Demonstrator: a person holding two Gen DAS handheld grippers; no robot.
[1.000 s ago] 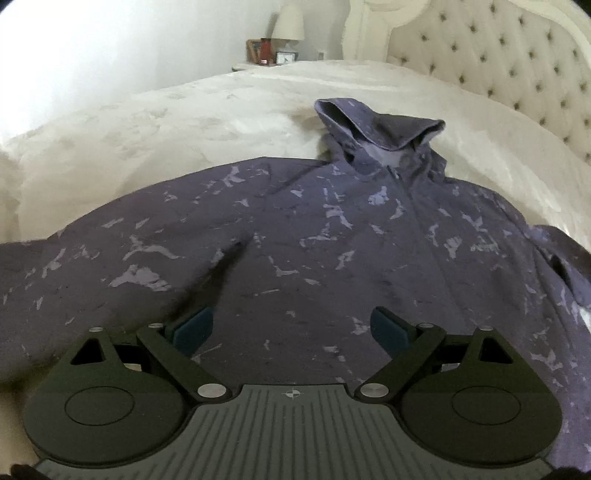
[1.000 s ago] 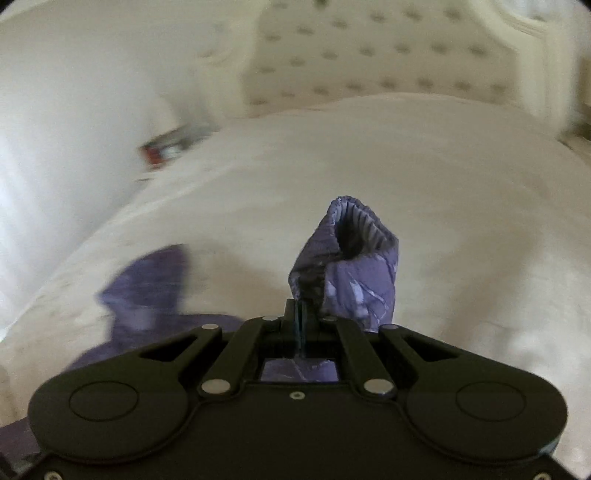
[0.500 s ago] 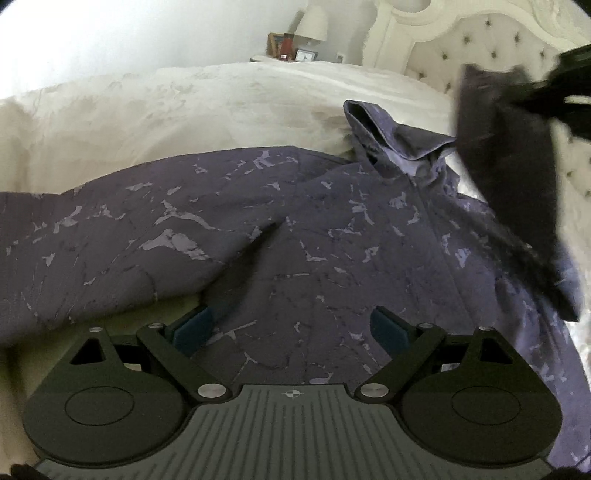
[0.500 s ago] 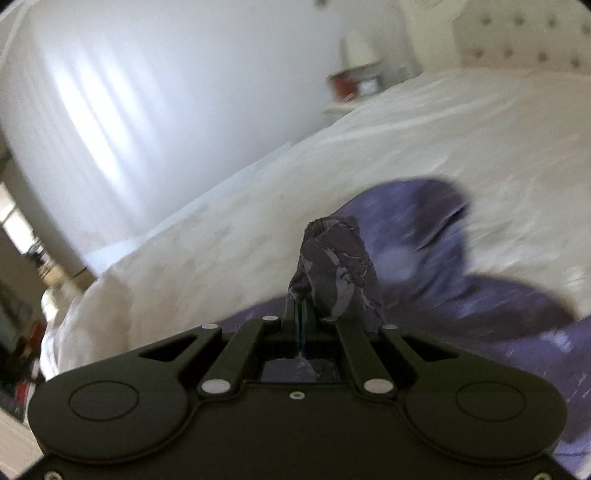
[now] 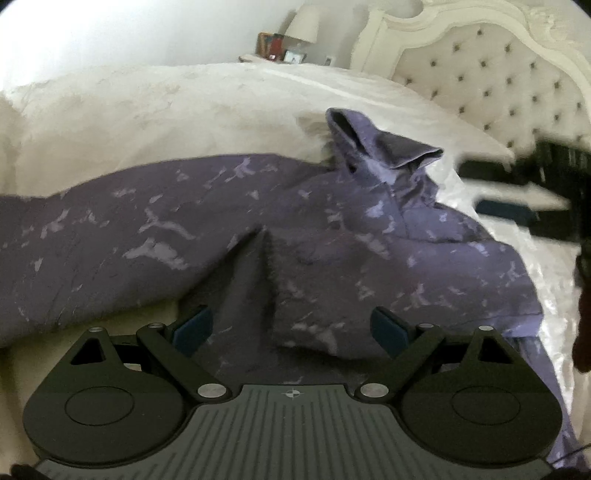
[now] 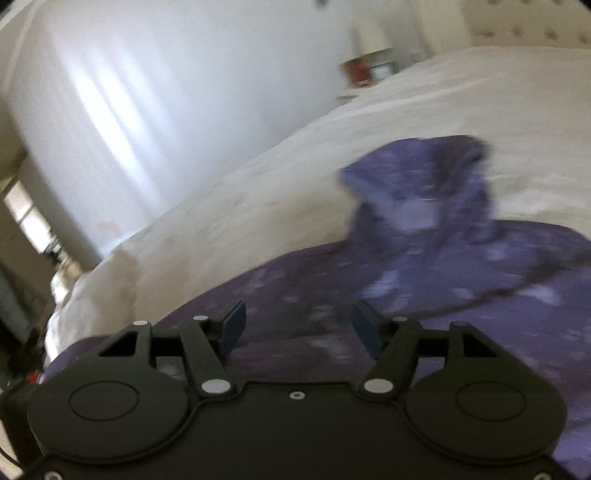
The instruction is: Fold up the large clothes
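Note:
A purple hoodie with pale blotches (image 5: 332,236) lies on the white bed, hood (image 5: 373,144) toward the headboard. One sleeve is folded across its chest; the other sleeve (image 5: 74,240) stretches out to the left. My left gripper (image 5: 291,328) is open and empty just above the hoodie's lower body. My right gripper (image 6: 297,328) is open and empty over the hoodie (image 6: 424,280), and it shows blurred at the right edge of the left wrist view (image 5: 524,206).
The white bedspread (image 5: 184,118) surrounds the hoodie. A tufted headboard (image 5: 498,81) stands at the far right. A nightstand with a lamp (image 5: 303,22) and small items is at the back. A white wall (image 6: 166,92) runs along the left of the right wrist view.
My right gripper carried the sleeve over the hoodie's body, opened and let it go. The sleeve now lies folded across the chest. My left gripper stayed open and shifted slightly.

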